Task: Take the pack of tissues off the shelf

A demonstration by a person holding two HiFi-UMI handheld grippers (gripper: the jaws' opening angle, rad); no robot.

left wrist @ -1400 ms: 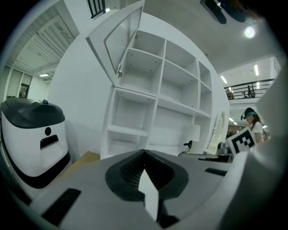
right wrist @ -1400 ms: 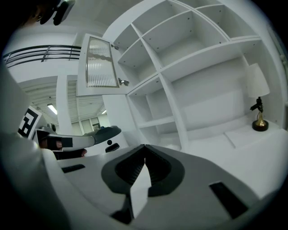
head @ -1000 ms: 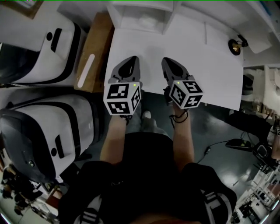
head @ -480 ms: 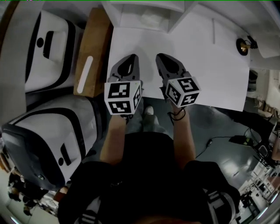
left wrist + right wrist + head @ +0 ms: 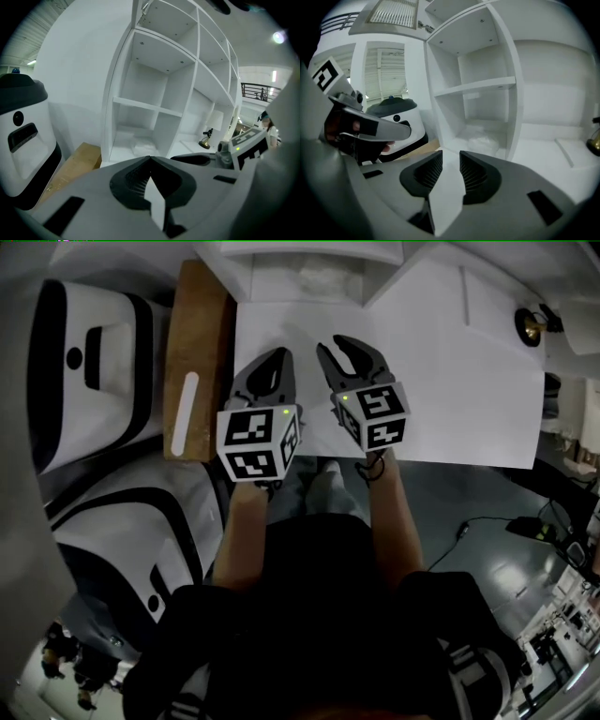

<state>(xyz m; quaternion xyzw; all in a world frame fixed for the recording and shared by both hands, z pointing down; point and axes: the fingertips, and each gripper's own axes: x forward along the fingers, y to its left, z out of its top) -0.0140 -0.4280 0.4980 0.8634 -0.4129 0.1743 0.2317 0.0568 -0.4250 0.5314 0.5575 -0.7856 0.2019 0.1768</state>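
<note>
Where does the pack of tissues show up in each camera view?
Head view: pack of tissues at the top edge, centre.
Left gripper view: mid-frame, in the lowest compartment of the shelf.
Right gripper view: just right of centre, same compartment.
Shared landmark: brass ornament, right of the shelf.

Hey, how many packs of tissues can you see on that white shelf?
1. The pack of tissues lies in the lowest left compartment of the white shelf. The other compartments in view look empty, but some are cut off.

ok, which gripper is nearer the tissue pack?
Right, slightly: the right gripper, jaws just opening and empty, is almost straight before the tissue pack; the left gripper is further back, offset left.
</note>
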